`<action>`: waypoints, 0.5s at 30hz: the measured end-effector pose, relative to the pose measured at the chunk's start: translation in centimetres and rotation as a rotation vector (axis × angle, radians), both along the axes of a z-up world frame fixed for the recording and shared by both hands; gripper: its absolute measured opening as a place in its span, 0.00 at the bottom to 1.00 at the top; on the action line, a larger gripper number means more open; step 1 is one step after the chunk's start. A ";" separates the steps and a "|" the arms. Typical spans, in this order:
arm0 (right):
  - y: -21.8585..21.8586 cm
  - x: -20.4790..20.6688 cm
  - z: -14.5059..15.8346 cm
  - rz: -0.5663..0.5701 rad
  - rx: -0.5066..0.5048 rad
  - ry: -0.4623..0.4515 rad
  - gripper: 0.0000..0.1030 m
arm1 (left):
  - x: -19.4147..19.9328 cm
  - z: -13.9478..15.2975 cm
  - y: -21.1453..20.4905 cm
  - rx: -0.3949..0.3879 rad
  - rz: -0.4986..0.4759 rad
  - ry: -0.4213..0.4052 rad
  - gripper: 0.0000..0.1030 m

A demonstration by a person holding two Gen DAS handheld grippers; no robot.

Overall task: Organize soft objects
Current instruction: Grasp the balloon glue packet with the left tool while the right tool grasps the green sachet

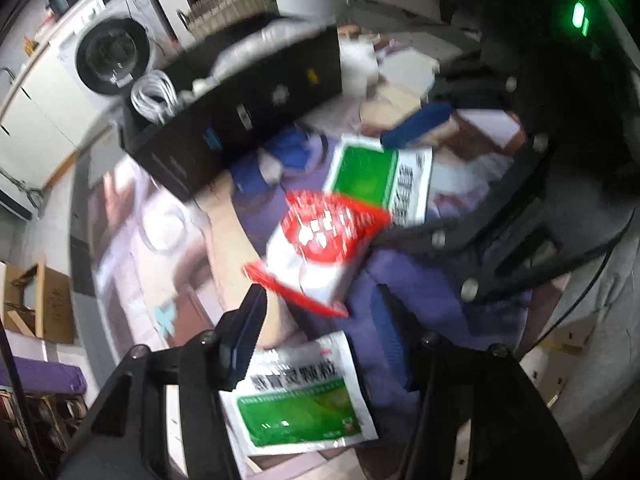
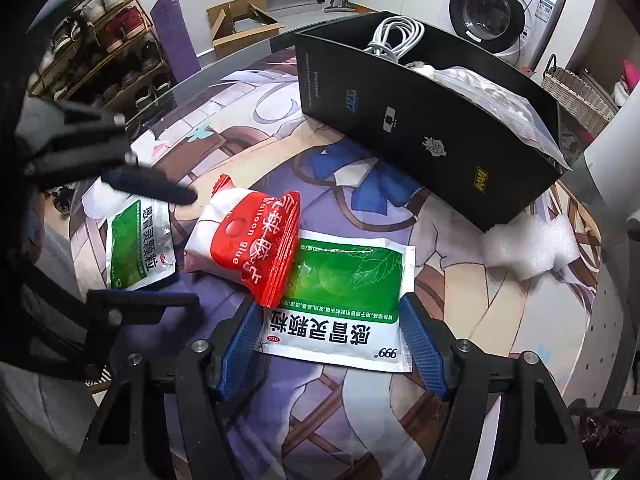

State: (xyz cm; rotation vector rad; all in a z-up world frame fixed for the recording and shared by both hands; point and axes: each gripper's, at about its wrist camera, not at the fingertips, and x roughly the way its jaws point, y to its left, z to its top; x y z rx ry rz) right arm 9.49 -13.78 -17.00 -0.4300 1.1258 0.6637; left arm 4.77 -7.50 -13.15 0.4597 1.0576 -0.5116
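Presently my right claw (image 2: 330, 344) stands spread, its blue pads (image 2: 240, 344) on either side of the large green-and-white sachet (image 2: 340, 312) without pressing it; a gap shows at each edge. That sachet lies flat on the printed table mat (image 2: 380, 420), its far corner tucked under the red-and-white balloon-glue packet (image 2: 248, 240), which rests tilted across it.

My left claw (image 1: 320, 344) is likewise parted, and nothing is pinched between its fingers. In the left wrist view, which is blurred, the small green sachet (image 1: 304, 396) lies on the mat below and between the fingers, with the left pad (image 1: 244, 344) close to its upper corner; I cannot tell whether they touch. From the right wrist view, one dark finger of the left claw (image 2: 152, 184) reaches over the top edge of that small sachet (image 2: 140, 248), just beside the red packet.

Beyond the packets, the black cardboard box (image 2: 432, 132) sits well apart at the far side of the mat, holding a coiled white cable (image 2: 394, 36) and a clear bag of white items (image 2: 488, 92). A piece of white foam (image 2: 528, 248) lies near the box's near corner. A washing machine (image 2: 500, 4) stands behind.
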 end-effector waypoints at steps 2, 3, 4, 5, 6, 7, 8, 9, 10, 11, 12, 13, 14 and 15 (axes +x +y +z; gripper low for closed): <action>-0.1 0.1 0.0 -0.008 -0.001 0.002 0.70 | 0.1 1.0 -0.2 -0.014 0.007 -0.033 0.53; -0.2 0.2 0.0 -0.016 -0.004 0.006 0.72 | 0.3 1.3 -0.1 -0.020 0.003 -0.035 0.53; -0.3 0.3 -0.1 -0.029 -0.010 0.006 0.76 | 0.4 1.6 -0.4 -0.018 -0.003 -0.044 0.53; -0.3 0.4 -0.3 -0.035 -0.014 0.006 0.80 | 0.4 1.6 -0.5 -0.010 -0.005 -0.052 0.53; -0.4 0.7 -0.4 -0.046 -0.014 0.014 0.81 | 0.4 1.4 -0.8 0.011 -0.013 -0.057 0.54; -0.6 0.9 -0.5 -0.052 -0.011 0.022 0.82 | 0.6 1.1 -1.2 0.036 -0.029 -0.057 0.54; -0.7 1.0 -0.4 -0.058 -0.019 0.022 0.83 | 0.9 0.7 -1.4 0.053 -0.041 -0.048 0.54; -0.9 1.2 -0.5 -0.068 -0.021 0.025 0.83 | 1.2 0.3 -1.6 0.067 -0.051 -0.033 0.54; -1.1 1.4 -0.4 -0.079 -0.021 0.029 0.83 | 1.5 -0.2 -1.6 0.075 -0.052 -0.015 0.54; -1.0 1.7 -0.5 -0.083 -0.023 0.032 0.83 | 1.6 -0.5 -1.4 0.075 -0.052 -0.004 0.54; -1.1 1.8 -0.5 -0.083 -0.025 0.033 0.83 | 1.7 -0.9 -1.4 0.074 -0.055 0.011 0.54; -1.2 1.8 -0.4 -0.087 -0.024 0.035 0.82 | 1.8 -1.2 -1.4 0.077 -0.054 0.010 0.54; -1.4 2.0 -0.4 -0.096 -0.019 0.037 0.82 | 2.0 -1.5 -1.4 0.080 -0.050 0.003 0.56; -1.4 1.9 -0.4 -0.102 -0.020 0.031 0.82 | 2.3 -1.4 -1.4 0.059 -0.049 -0.003 0.56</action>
